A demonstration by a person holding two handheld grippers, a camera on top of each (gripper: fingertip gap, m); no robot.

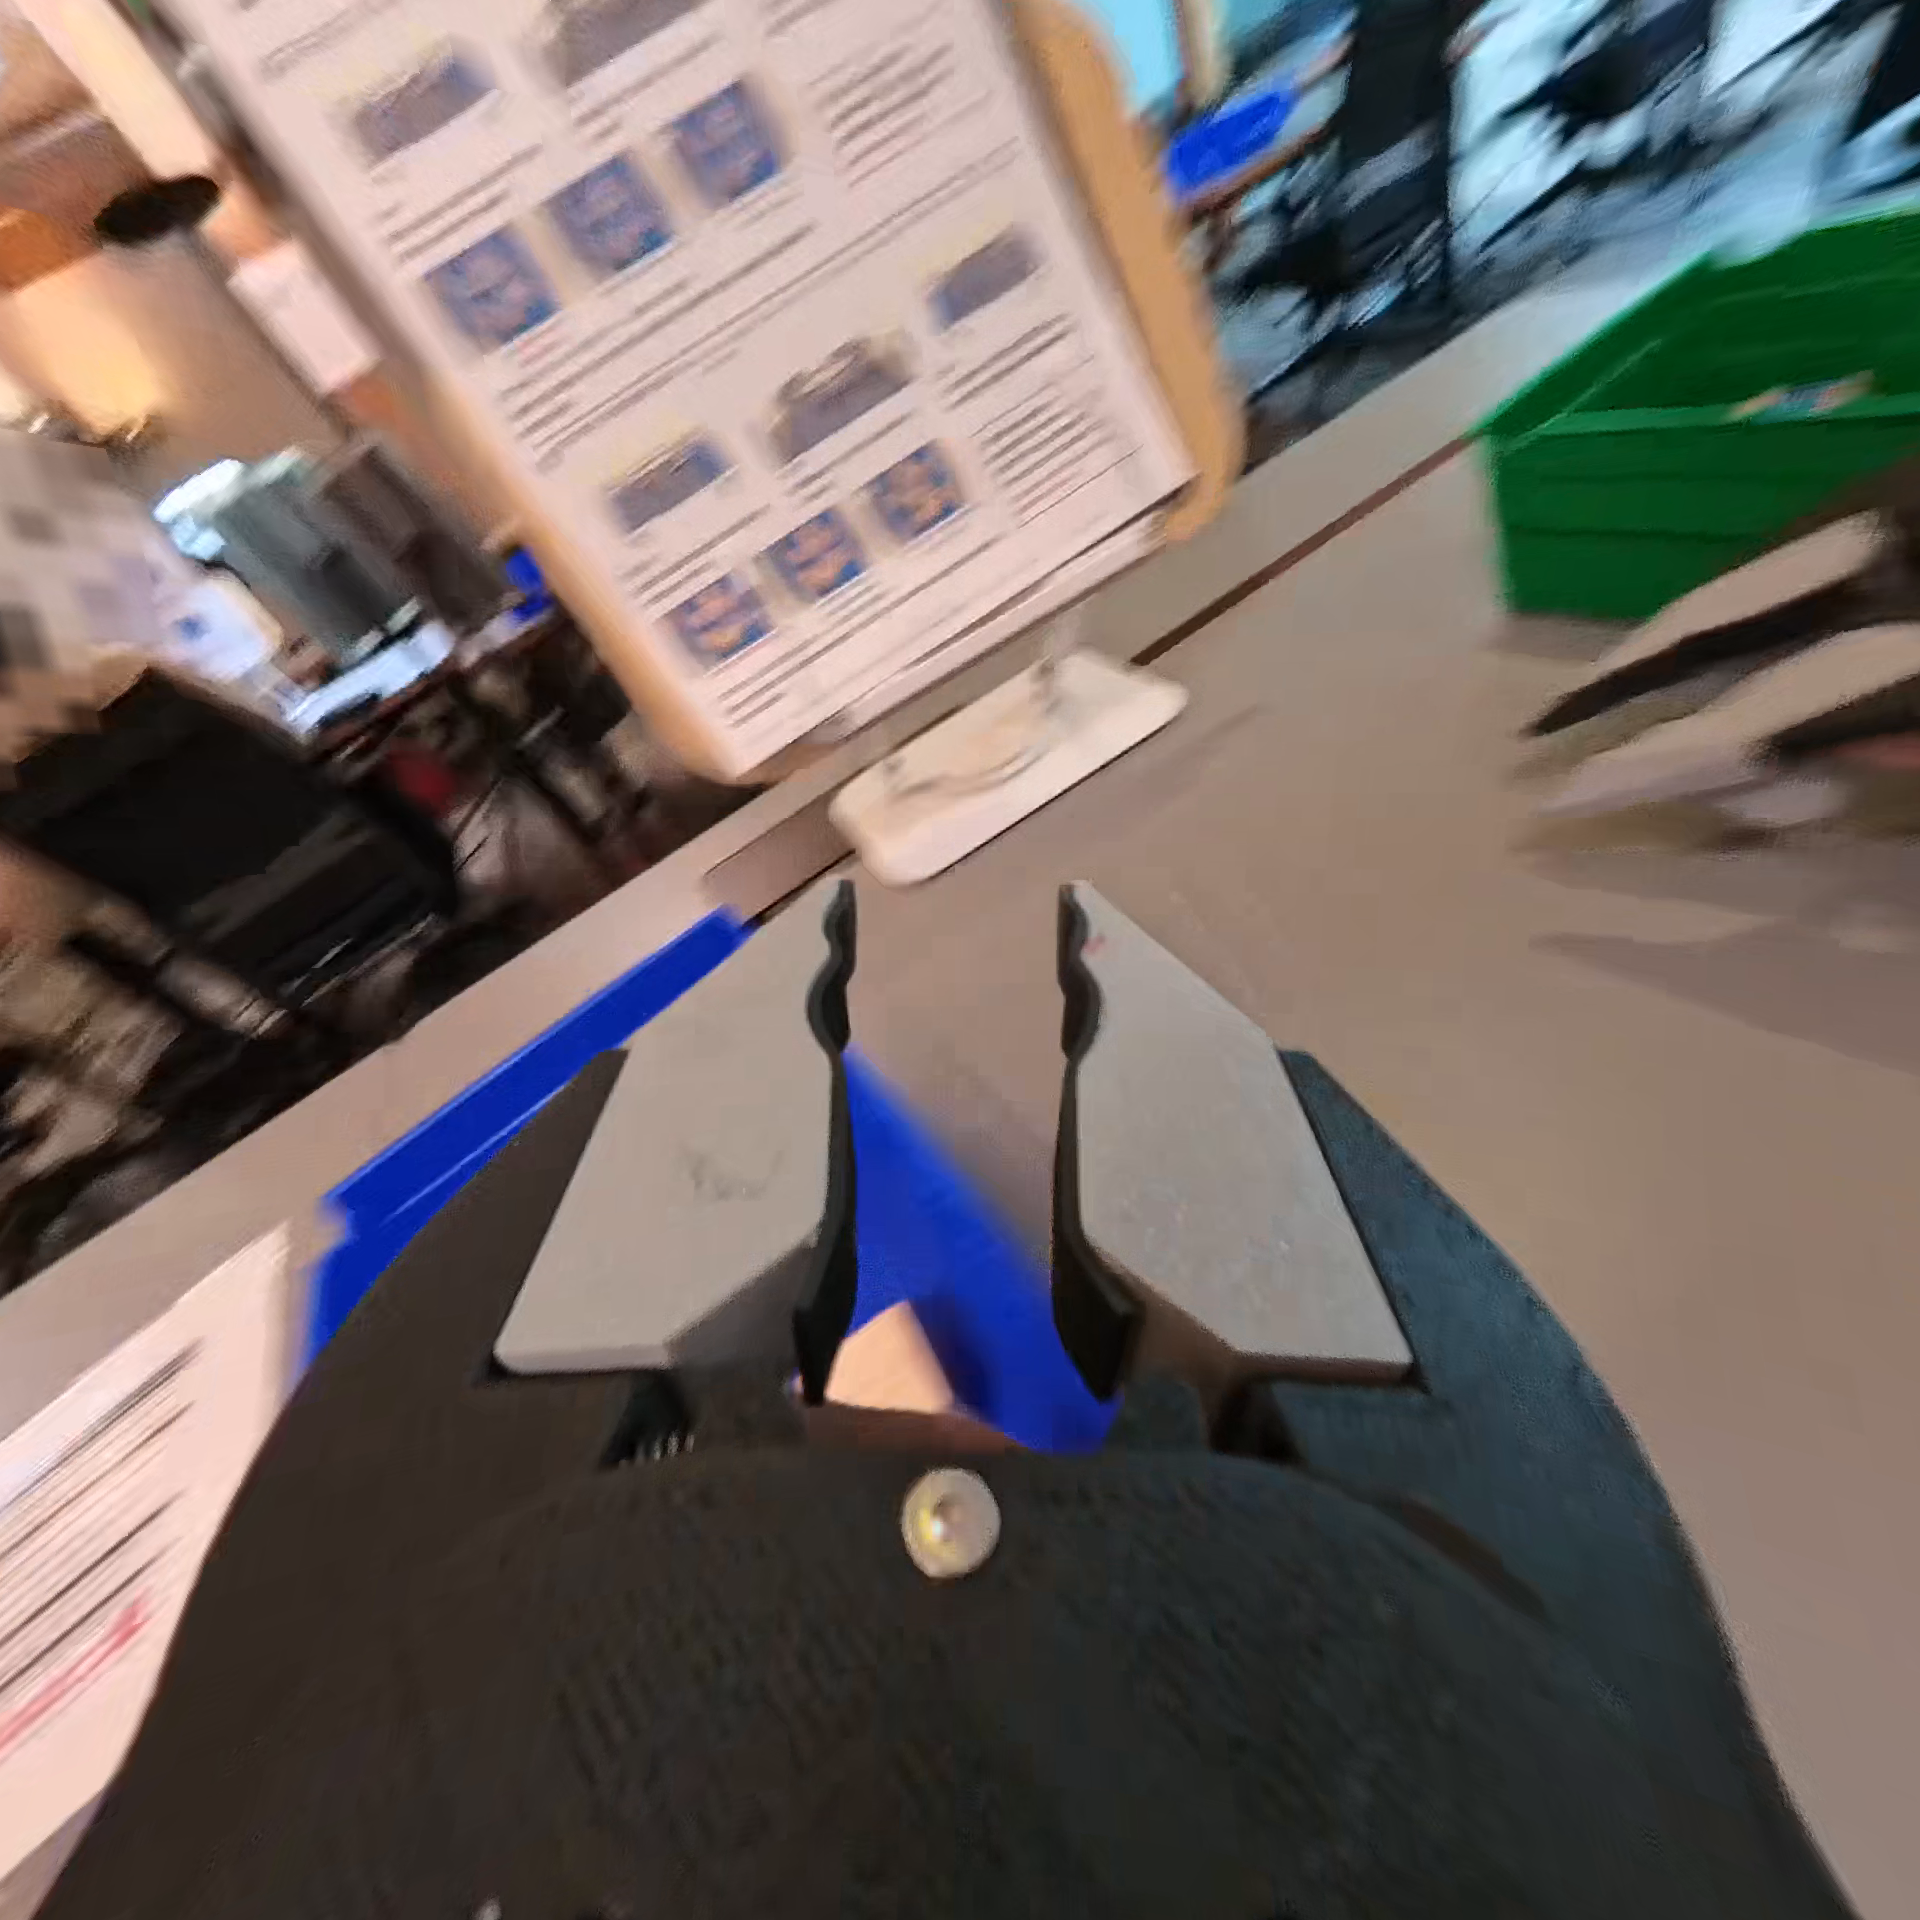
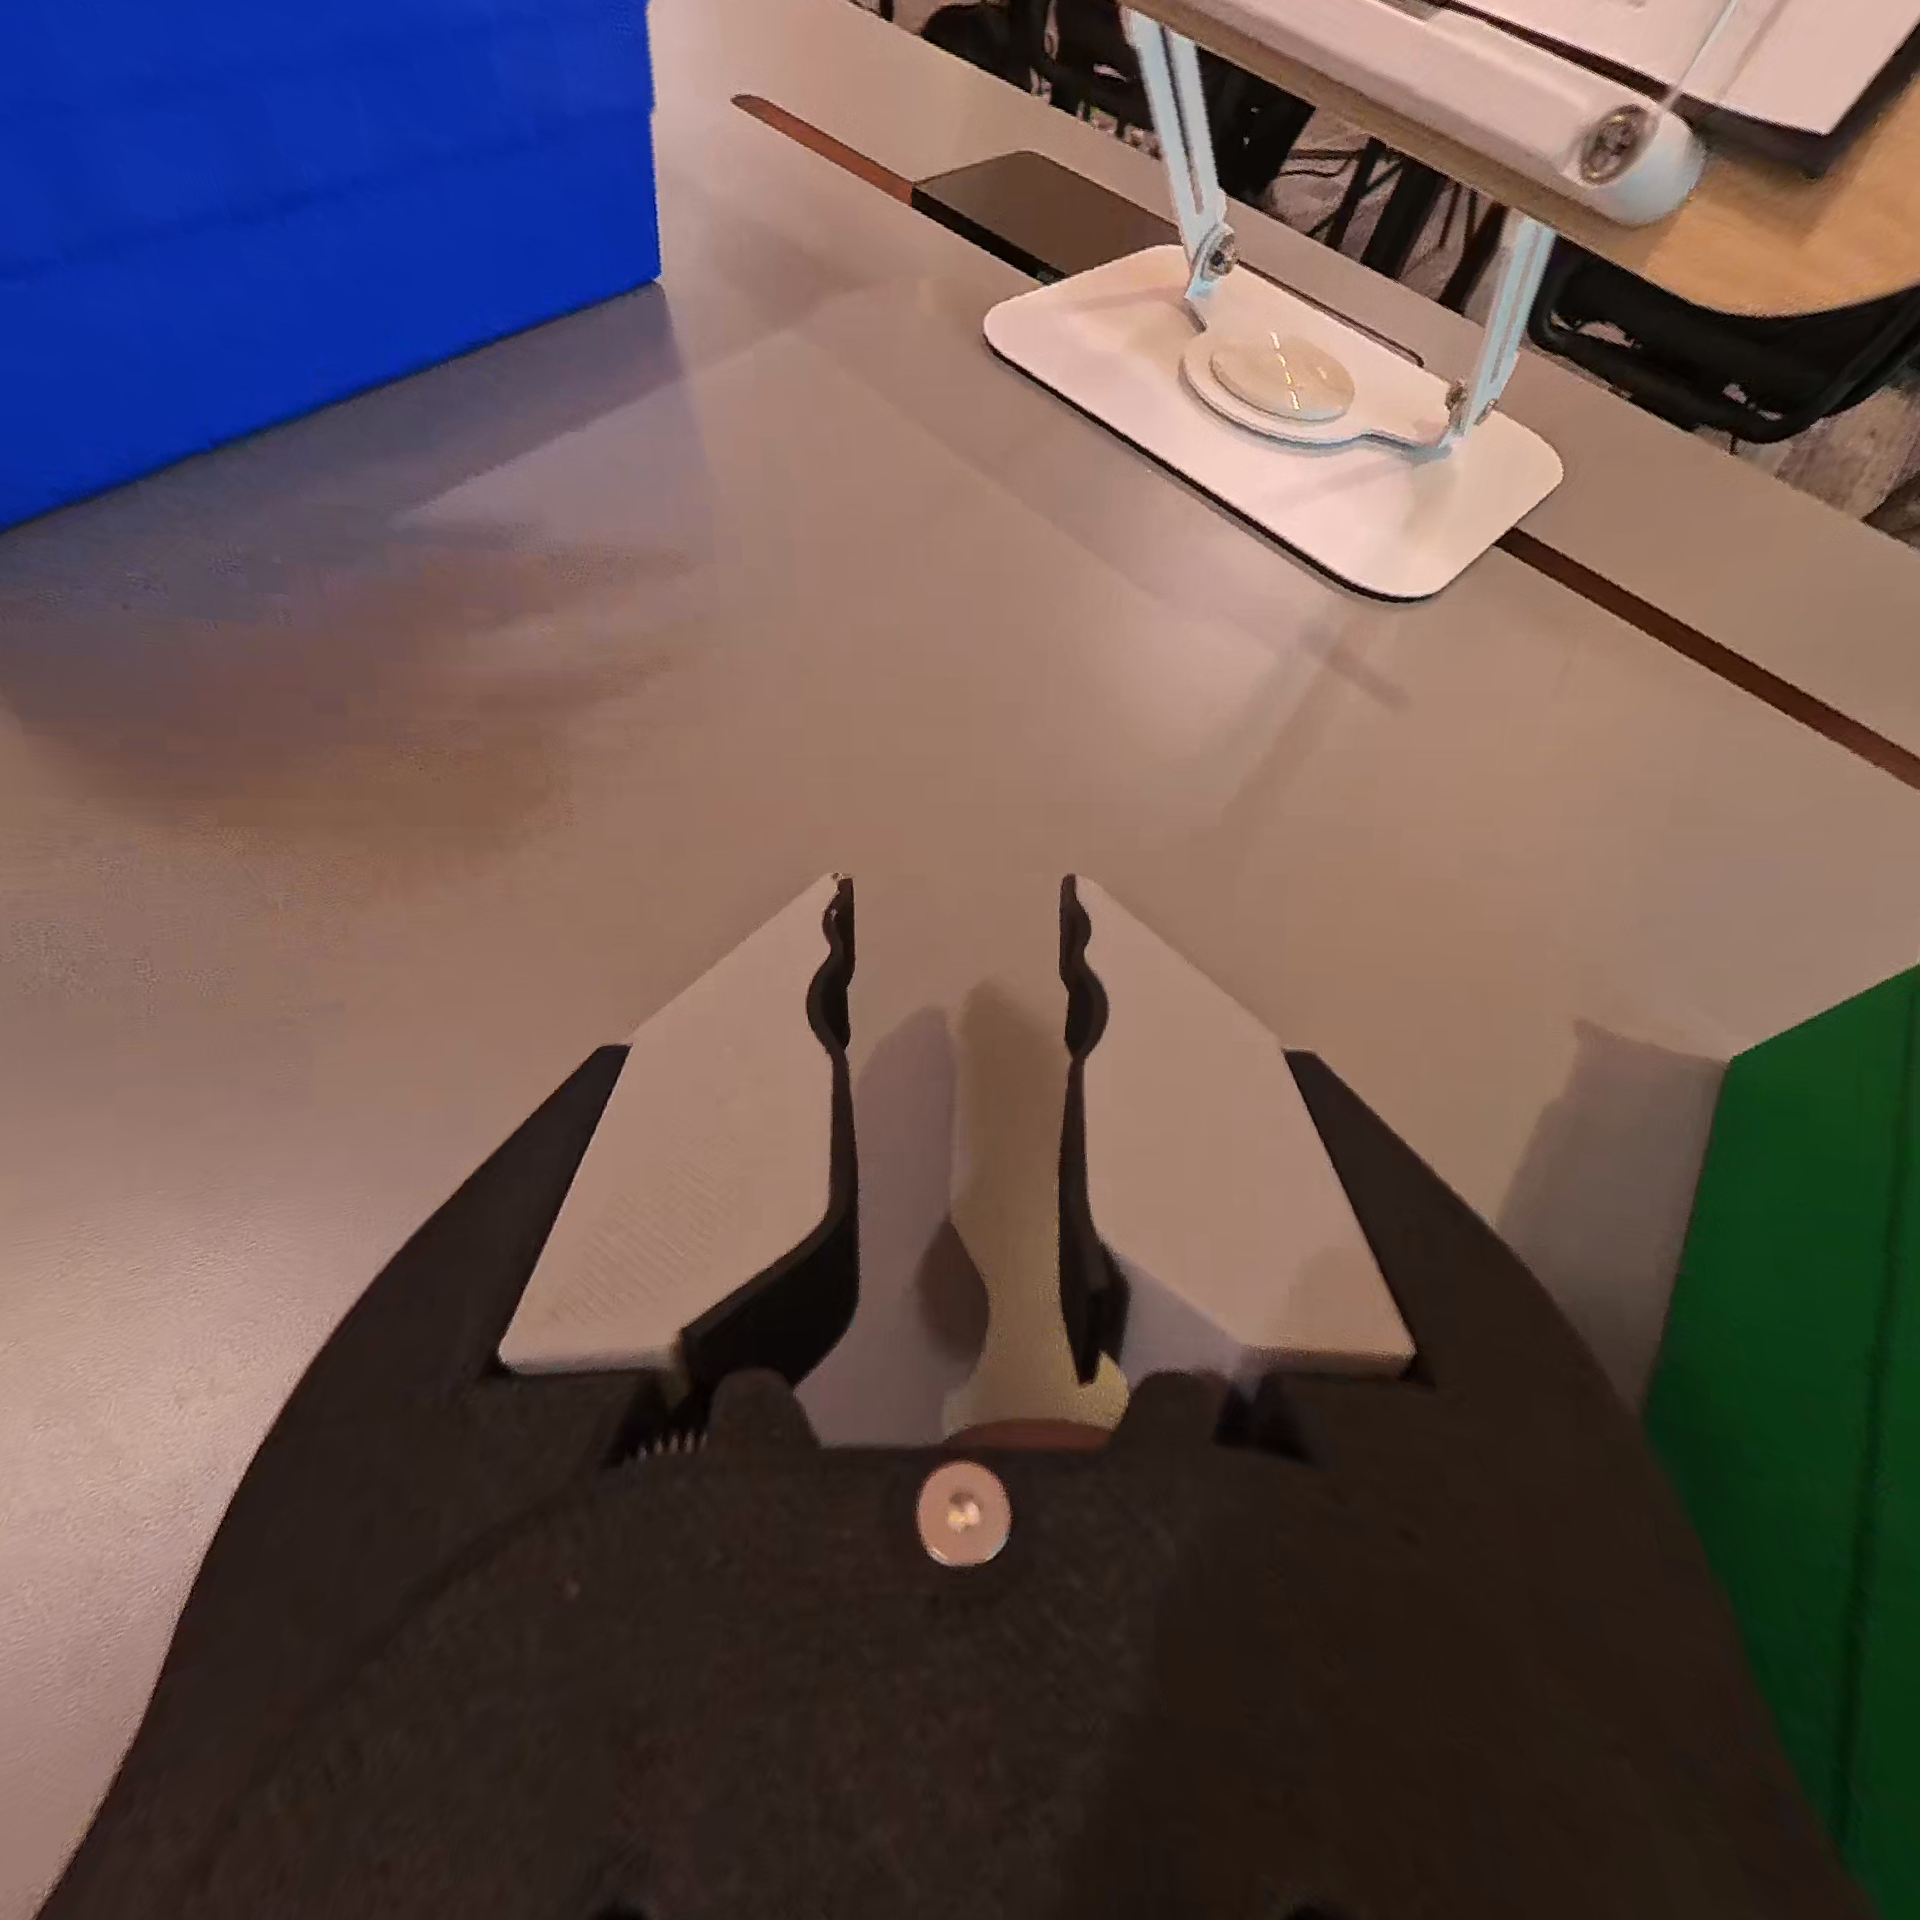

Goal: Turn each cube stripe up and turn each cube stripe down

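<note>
Left gripper [image 1: 956,904]: grey wedge fingers with wavy black pads, black textured body; jaws apart, nothing between them.
Right gripper [image 2: 956,899]: same build; jaws apart, empty, over bare table.
Cube: a tan block [image 1: 883,1361] shows low between the left fingers, inside the blue bin; whether it is a cube, and its stripe, cannot be told.
Blue bin [image 1: 914,1195]: smooth plastic, under the left gripper.
Green bin [image 1: 1683,488]: ribbed plastic, far right.
Table [image 2: 727,727]: matte grey, dark seam.
Stand [image 2: 1278,416]: white flat base, rounded corners, hinged arms, carrying a printed sheet [image 1: 727,343].
</note>
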